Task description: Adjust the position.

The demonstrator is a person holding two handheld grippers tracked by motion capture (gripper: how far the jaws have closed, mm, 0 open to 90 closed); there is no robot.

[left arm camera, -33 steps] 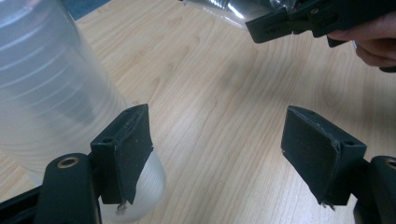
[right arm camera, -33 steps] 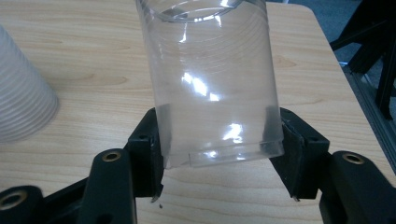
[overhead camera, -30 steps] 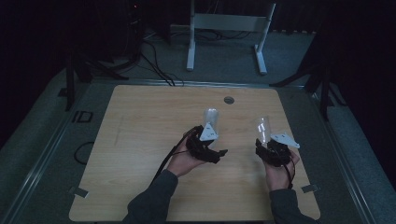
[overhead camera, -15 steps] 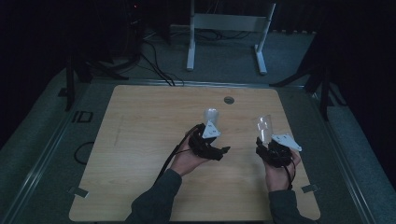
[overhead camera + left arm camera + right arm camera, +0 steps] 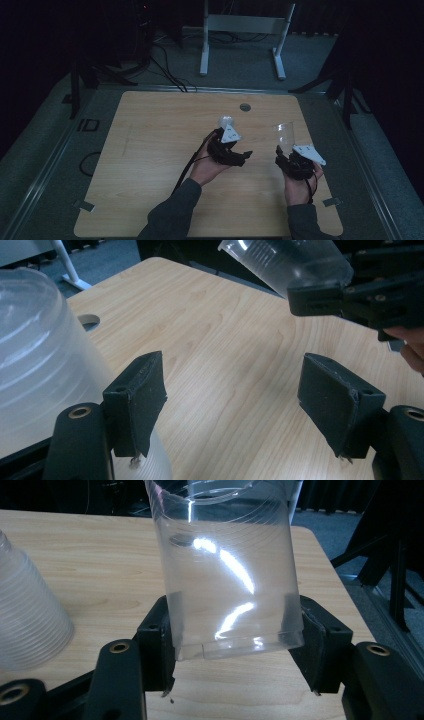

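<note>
High view: pale wooden counter (image 5: 150, 165) with a round grey grommet hole (image 5: 245, 107) near its far edge. Left tongs (image 5: 226, 131), black, held in a hand over the middle of the counter, with a frosted ribbed plastic cup (image 5: 226, 121) at their tip. Right tongs (image 5: 284, 150), black, held in the other hand toward the right edge of the counter, carrying a clear plastic cup (image 5: 284, 135) mouth up and tilted.

Left gripper view: the left tongs (image 5: 245, 395) stand spread, having just been closing, with bare counter between the pads. The frosted ribbed plastic cup (image 5: 45, 370) sits outside the gap, against the outer face of the left-hand jaw; whether it touches the counter cannot be told. The right tongs (image 5: 350, 295) show at the upper right corner with the clear plastic cup (image 5: 285, 262).

Right gripper view: the right tongs (image 5: 235, 640) pinch the clear plastic cup (image 5: 230, 565) at its base, one pad on each side of the wall, the cup lifted clear of the counter. The frosted ribbed plastic cup (image 5: 27, 615) is beside them.
</note>
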